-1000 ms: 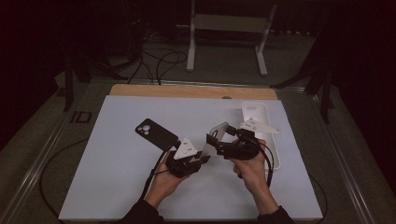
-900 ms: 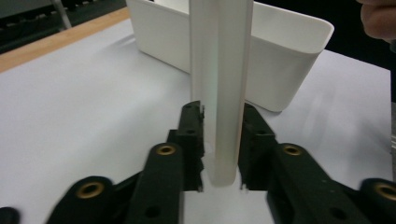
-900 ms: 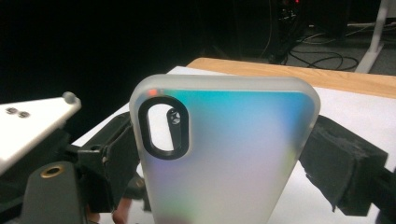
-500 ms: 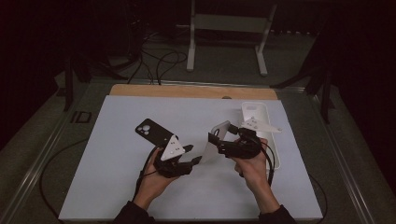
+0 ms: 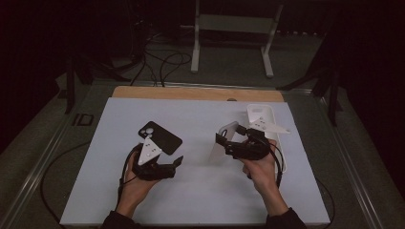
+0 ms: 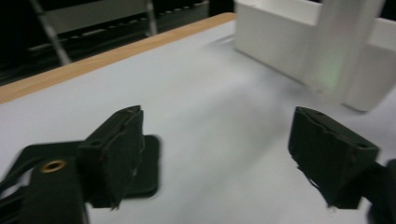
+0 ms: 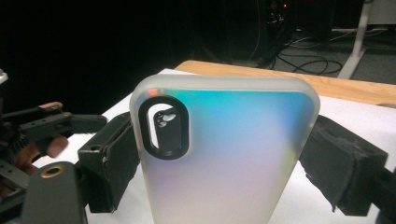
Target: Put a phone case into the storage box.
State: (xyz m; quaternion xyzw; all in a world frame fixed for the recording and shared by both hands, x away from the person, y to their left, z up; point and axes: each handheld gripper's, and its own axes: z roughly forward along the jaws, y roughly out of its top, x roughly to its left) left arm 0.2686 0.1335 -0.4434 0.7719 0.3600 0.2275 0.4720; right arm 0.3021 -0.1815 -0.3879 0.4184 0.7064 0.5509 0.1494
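The right claw (image 5: 228, 138) is gripping a translucent phone case (image 7: 219, 154) across its width, standing it upright on its short edge with the camera cutout at the top; in the right gripper view both pads are pressing on the case's long sides. In the high view the case (image 5: 223, 143) is showing as a pale slab just in front of the right hand, tilted a little, over the white surface (image 5: 200, 191). The left claw (image 5: 174, 164) is standing released with nothing between its jaws, which have just been opening; in the left gripper view only bare surface is lying between the two black pads. The relation that matters is lying on the left: the black phone (image 5: 160, 137) is resting flat, back up, just beyond and slightly left of the left claw, close to the grey plate on its top, its long axis running diagonally from upper left to lower right. The left hand is clearly the nearer one to it, while the case is sitting well apart to the right. A white tray (image 5: 282, 143) is lying beside the right hand. Judging by this layout, the phone probably needs to be picked up across its narrow width and carried toward the held case.
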